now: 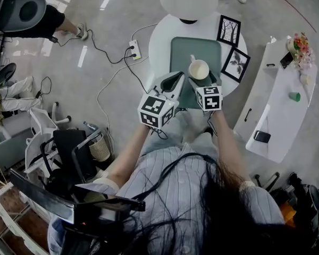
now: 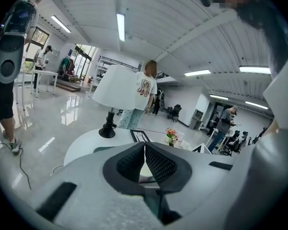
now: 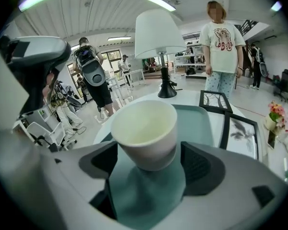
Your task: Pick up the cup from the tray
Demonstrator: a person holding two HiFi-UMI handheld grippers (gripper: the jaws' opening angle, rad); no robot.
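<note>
Now at the grasp stage. Cup [image 1: 199, 69] stands on the near part of the green tray [image 1: 181, 49], on the round white table [image 1: 158, 41]; it is not lifted.

Right gripper [image 3: 151, 162]: claw spread wide, cup between the pads. The left pad sits just beside the wall, and a gap shows on the right. No pad presses on it, so nothing is held.

Left gripper [image 2: 144, 159]: jaws drawn together, tips meeting, nothing between them. It hangs just left of the cup and takes no part in the grasp.

Cup attitude: mouth up and empty, base on the tray. Long axis runs roughly vertical. It seems to lean a touch left in the right gripper view, which may only be the wide lens. Walls taper narrower toward the base.

To do the step well, my reading:
- Centre the claw first, so both pads meet the wall together and the cup isn't shoved sideways.
- Close on the lower-middle wall; the taper helps against slipping downward.
- Squeeze gently, since it looks thin-walled and could buckle.
- Lift straight up along the axis, keeping the mouth level and clear of the picture frames [image 1: 228, 31] to the far right.
</note>
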